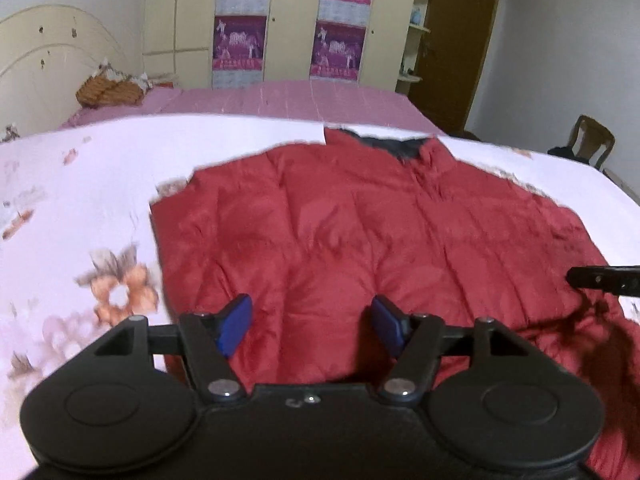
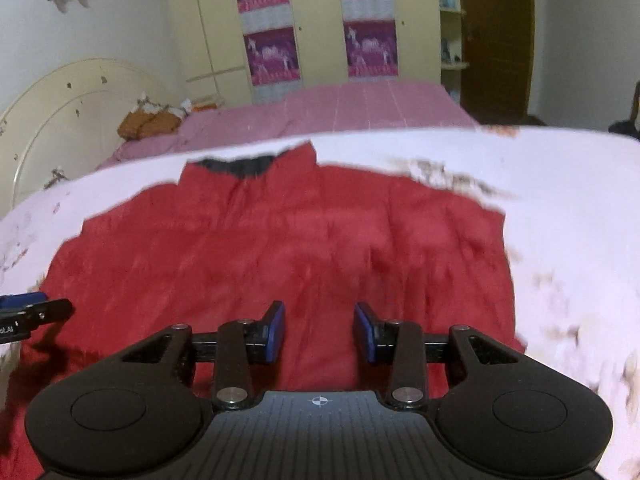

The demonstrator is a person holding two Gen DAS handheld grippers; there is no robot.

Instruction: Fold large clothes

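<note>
A red quilted jacket [image 1: 360, 232] lies spread flat on a white floral sheet [image 1: 80, 184], its dark-lined collar [image 1: 396, 146] at the far end. My left gripper [image 1: 310, 322] is open and empty, hovering over the jacket's near left part. The jacket also shows in the right wrist view [image 2: 280, 248]. My right gripper [image 2: 320, 330] is open and empty over the jacket's near right part. The right gripper's tip shows at the right edge of the left wrist view [image 1: 604, 280]. The left gripper's tip shows at the left edge of the right wrist view [image 2: 32, 312].
The sheet [image 2: 560, 216] covers the near bed surface. Beyond it lies a pink bedspread [image 1: 300, 98] with an orange bundle [image 1: 110, 90] near the cream headboard [image 1: 48, 52]. Wardrobes [image 1: 288, 20] stand behind, with a wooden chair [image 1: 592, 140] at the right.
</note>
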